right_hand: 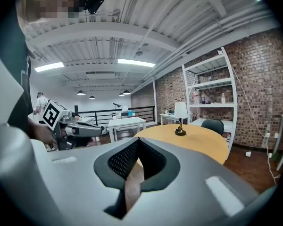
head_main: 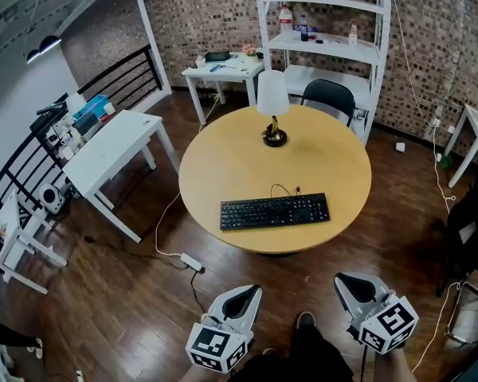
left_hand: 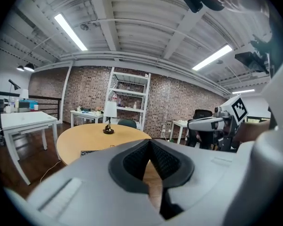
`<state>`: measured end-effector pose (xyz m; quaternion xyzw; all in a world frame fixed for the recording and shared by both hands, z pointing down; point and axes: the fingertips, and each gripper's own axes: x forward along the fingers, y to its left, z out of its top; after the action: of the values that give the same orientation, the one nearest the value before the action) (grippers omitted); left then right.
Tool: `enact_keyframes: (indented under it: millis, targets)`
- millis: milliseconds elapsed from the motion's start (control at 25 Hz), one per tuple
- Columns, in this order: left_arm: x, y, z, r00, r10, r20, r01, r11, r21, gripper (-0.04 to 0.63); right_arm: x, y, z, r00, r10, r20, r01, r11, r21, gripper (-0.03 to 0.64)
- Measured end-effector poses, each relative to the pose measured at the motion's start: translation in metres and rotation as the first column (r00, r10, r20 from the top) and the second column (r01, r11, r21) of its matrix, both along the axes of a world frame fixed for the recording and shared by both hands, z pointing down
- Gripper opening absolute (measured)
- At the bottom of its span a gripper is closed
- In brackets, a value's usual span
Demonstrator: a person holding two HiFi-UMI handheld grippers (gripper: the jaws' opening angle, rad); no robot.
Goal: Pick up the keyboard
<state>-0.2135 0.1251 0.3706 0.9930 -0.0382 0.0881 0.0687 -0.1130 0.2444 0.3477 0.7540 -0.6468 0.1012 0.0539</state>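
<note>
While both grippers hang over the wooden floor short of the round table [head_main: 223, 157], the move ahead turns on one thing: the table's near edge lies between them and the target. The black keyboard [head_main: 275, 211] lies flat on the near part of the tabletop, ahead of and above both sets of jaws in the head view, well apart from them. Its long axis runs left to right across the person's front, with the right end tilted slightly farther away. The key face is up and the long front edge faces the person.

The left gripper [head_main: 249, 290] lines up with the left half of the keyboard. The right gripper [head_main: 345, 279] sits just outside the keyboard's right end. Neither looks clearly nearer, so a reach to either short end seems open. Each gripper view shows its jaws pressed together with nothing between them, so they would have to spread before any grasp.

A thin cable [head_main: 283, 189] leaves the keyboard's far edge and curls on the tabletop towards the table lamp [head_main: 273, 106]. It may drag when the keyboard lifts.
</note>
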Motion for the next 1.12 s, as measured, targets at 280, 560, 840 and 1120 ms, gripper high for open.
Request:
enact_keyframes:
  millis: [280, 560, 840, 1120]
  targets:
    - [0.046, -0.014, -0.004, 0.998, -0.059, 0.013, 0.058, 0.998, 0.006, 0.063, 0.058, -0.029, -0.008, 0.998, -0.066, -0.003, 0.066, 0.997, 0.03, 0.003]
    - [0.09, -0.019, -0.001, 0.992, -0.12, 0.026, 0.12, 0.993, 0.007, 0.063, 0.111, -0.046, -0.012, 0.991, -0.129, -0.023, 0.13, 0.991, 0.043, 0.003]
    - [0.133, -0.021, 0.006, 0.986, -0.162, 0.034, 0.163, 0.986, -0.035, 0.063, 0.153, -0.058, -0.001, 0.978, -0.209, -0.025, 0.209, 0.978, 0.018, 0.003]
    - [0.159, -0.024, 0.038, 0.977, -0.19, 0.096, 0.2, 0.973, -0.113, 0.063, 0.183, -0.082, 0.018, 0.963, -0.268, 0.017, 0.268, 0.964, 0.007, 0.008]
